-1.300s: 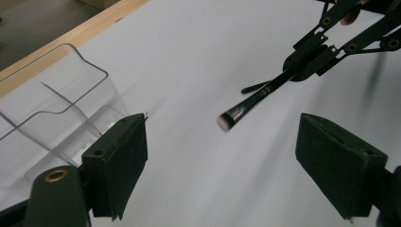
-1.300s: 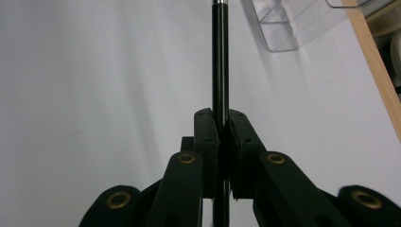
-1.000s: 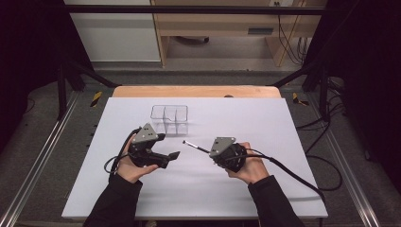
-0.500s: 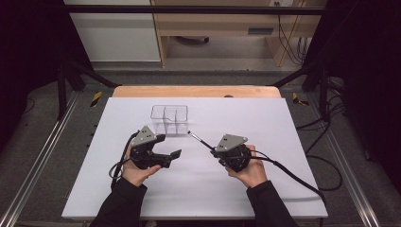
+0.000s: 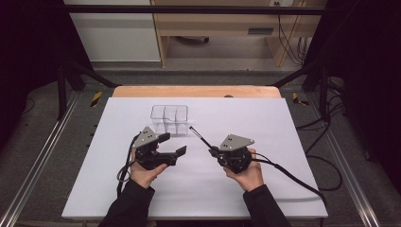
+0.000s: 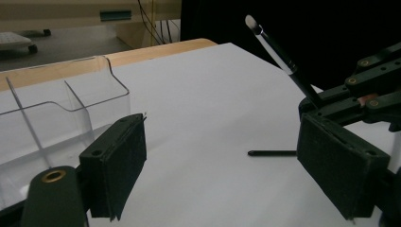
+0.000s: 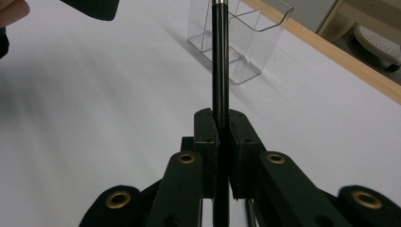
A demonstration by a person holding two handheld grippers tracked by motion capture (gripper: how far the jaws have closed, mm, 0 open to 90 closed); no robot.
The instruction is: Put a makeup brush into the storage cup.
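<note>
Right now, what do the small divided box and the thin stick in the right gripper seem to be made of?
Box: probably clear glossy plastic; the table shows through its walls and dividers. Stick: black, smooth and slightly shiny, likely plastic or lacquered wood, with a pale tip; maybe a brush.

Two hand-held grippers over the counter [image 5: 283, 142]

A thin brush [image 5: 199, 136] is clamped by the right hand-held gripper [image 5: 213, 151], near the clear organizer [image 5: 169, 118]; the left hand-held gripper [image 5: 172, 144] is held agape

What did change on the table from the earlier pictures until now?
The right gripper, shut on the black brush, moved a little toward the right and tilted the brush tip nearer the clear organizer. The open left gripper shifted slightly. The organizer stayed in place; nothing was let go.
</note>
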